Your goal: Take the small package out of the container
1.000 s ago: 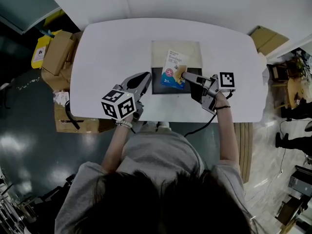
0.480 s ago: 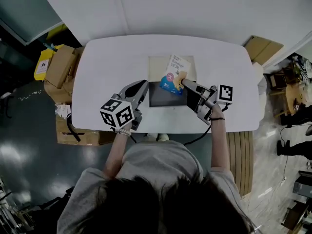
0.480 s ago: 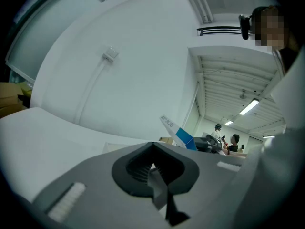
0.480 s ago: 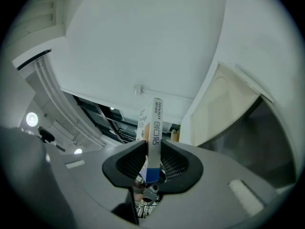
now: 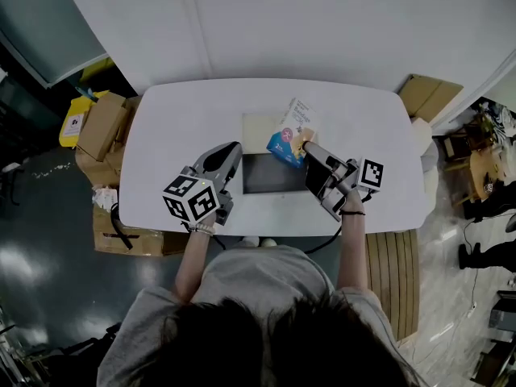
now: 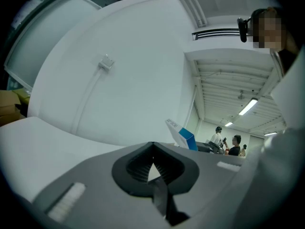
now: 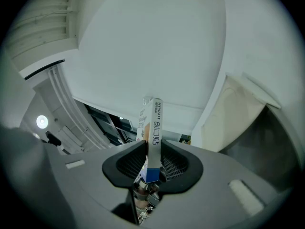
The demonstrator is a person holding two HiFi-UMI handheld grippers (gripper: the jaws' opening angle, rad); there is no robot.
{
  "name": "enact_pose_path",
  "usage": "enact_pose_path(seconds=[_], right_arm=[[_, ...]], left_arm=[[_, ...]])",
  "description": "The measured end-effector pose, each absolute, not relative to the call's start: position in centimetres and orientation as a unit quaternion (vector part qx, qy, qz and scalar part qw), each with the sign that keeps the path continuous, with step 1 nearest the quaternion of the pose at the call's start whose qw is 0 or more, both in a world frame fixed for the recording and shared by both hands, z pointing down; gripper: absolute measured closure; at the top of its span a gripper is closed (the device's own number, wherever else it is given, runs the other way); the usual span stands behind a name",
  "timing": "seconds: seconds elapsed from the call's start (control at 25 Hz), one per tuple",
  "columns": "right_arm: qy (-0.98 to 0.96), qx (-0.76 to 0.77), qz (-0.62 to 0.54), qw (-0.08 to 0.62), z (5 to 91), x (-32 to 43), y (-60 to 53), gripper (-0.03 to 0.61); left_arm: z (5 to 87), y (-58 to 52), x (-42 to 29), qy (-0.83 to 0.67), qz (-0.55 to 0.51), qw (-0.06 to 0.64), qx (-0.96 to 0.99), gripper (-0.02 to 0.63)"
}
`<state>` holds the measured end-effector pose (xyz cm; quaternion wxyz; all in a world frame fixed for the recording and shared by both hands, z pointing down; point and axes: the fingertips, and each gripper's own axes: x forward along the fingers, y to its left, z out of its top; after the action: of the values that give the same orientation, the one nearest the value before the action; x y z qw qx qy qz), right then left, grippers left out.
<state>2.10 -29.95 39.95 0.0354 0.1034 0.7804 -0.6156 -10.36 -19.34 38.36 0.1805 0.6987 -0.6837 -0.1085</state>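
Observation:
The small package [image 5: 291, 127], a white and blue box, hangs tilted above the far right corner of the container [image 5: 255, 124]. My right gripper [image 5: 304, 144] is shut on its near end. The right gripper view shows the package [image 7: 153, 123] edge-on, standing up between the two pads [image 7: 174, 166]. The container is a shallow box in the middle of the white table [image 5: 169, 135], with a pale far half and a dark near half [image 5: 270, 176]. My left gripper [image 5: 232, 148] rests left of it, shut and empty. The package [image 6: 185, 136] shows small in the left gripper view.
Cardboard boxes [image 5: 101, 127] and a yellow item [image 5: 72, 121] lie on the floor left of the table. More cardboard [image 5: 427, 97] leans at the right, and a wooden pallet [image 5: 393, 276] lies beside the person. A cable [image 5: 322, 244] hangs from the right gripper.
The right gripper has lifted the package out of the container and carried it up and to the far right. The left gripper has stayed beside the container.

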Motion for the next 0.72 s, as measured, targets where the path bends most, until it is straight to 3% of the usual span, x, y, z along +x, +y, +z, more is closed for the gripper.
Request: enact_pose_path(seconds=[0.72], right_arm=[[0.790,0.107,-0.595,0.105,37.6,2.8,-30.2,0.465]], left_arm=[[36.5,-19.3,-10.8,-0.682,-0.120,0.143,0.707,0.618]])
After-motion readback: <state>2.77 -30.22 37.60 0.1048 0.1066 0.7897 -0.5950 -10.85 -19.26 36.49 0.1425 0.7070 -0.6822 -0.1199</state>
